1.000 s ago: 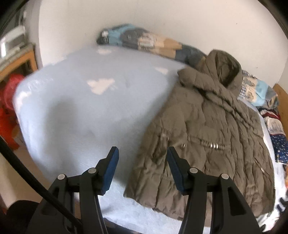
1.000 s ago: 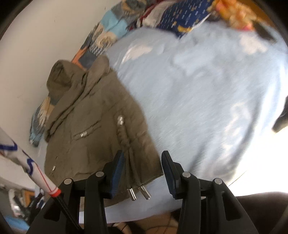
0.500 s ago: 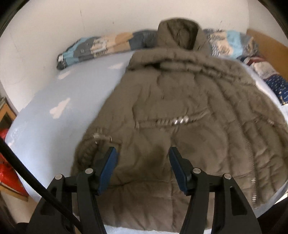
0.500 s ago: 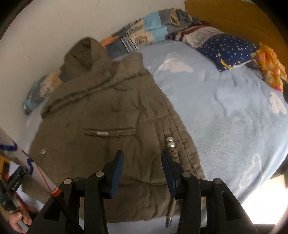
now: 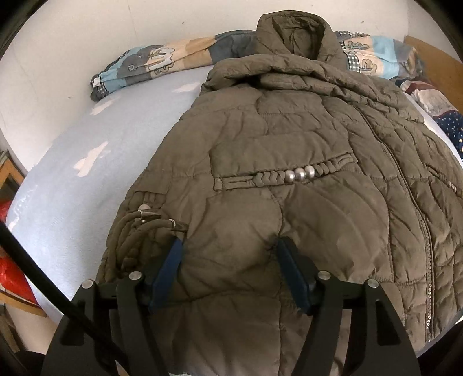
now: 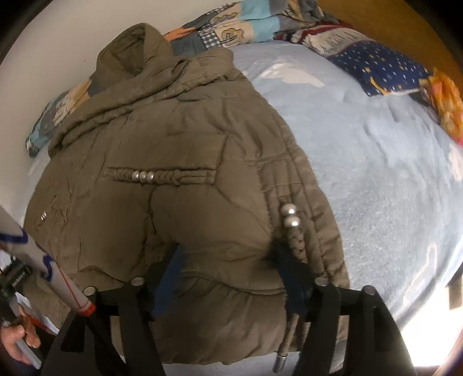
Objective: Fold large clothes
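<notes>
- Left wrist view, change: the jacket fills far more of the frame than half a second ago — the gripper has closed in on the hem, and the motion blur is gone.
- Left gripper: jaws wide apart, blue pads pressed into the quilted fabric near the lower hem, nothing clamped.
- Jacket, this view: olive-brown, puffy, stitched in curved panels; lies flat, front up, on the bed, hood against the wall; centre zip, braided pocket trim with three silver beads, coiled drawcord at the left hem.
- Bed: pale blue fleecy cover with white patches; patchwork quilt rolled along the wall.
- Right wrist view, change: the jacket sits nearer and larger than before.
- Right gripper: jaws equally spread, tips sunk in the hem fabric, gripping nothing; a braided cord with two silver beads runs past the right finger.
- Beyond: starred navy pillow, orange cloth.
</notes>
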`<state>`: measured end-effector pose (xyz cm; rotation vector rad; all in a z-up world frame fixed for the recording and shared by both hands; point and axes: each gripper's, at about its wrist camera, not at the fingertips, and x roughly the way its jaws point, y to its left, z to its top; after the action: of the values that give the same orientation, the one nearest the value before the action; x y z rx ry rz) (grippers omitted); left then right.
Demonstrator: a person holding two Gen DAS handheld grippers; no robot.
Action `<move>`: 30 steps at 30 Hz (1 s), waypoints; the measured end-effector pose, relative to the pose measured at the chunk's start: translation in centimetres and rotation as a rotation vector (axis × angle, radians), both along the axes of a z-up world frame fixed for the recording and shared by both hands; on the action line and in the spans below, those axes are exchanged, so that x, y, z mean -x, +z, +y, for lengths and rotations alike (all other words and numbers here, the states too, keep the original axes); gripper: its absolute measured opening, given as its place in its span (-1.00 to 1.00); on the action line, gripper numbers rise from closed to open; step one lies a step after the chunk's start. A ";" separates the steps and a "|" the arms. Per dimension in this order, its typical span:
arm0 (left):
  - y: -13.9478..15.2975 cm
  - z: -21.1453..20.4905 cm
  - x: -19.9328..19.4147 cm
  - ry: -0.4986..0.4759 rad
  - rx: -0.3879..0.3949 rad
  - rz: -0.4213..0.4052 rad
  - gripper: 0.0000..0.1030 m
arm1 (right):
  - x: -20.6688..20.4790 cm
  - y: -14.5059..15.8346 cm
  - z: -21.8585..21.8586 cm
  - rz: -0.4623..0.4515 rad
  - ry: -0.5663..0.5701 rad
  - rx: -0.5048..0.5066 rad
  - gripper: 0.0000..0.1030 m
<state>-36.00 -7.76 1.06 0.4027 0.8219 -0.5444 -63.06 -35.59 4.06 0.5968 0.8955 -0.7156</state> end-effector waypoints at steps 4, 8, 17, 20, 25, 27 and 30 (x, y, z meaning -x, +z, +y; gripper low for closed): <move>0.7 0.3 0.5 -0.001 0.014 0.003 0.31 | 0.1 0.5 0.3 0.001 -0.010 0.015 0.45; 1.7 0.5 1.5 -0.009 0.031 -0.007 0.31 | 0.5 1.8 1.1 -0.029 -0.022 0.039 0.46; 5.2 -0.1 5.7 -0.085 0.047 -0.084 0.31 | 0.3 5.7 4.3 -0.118 0.025 0.126 0.46; 7.5 -0.5 7.1 -0.115 0.078 -0.102 0.31 | -0.4 6.8 5.7 -0.142 0.066 0.139 0.46; 11.7 -1.5 8.8 -0.154 0.155 -0.155 0.38 | -1.1 9.0 8.0 -0.206 0.145 0.167 0.46; 12.6 -1.9 9.0 -0.169 0.179 -0.160 0.39 | -1.2 9.6 8.5 -0.213 0.171 0.165 0.46; 13.4 -2.9 8.8 -0.188 0.190 -0.152 0.39 | -1.1 10.6 9.0 -0.222 0.184 0.159 0.46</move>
<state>-44.80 -10.63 14.43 0.3438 0.5837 -0.7511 -61.92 -26.61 14.63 0.4359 0.6707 -0.5366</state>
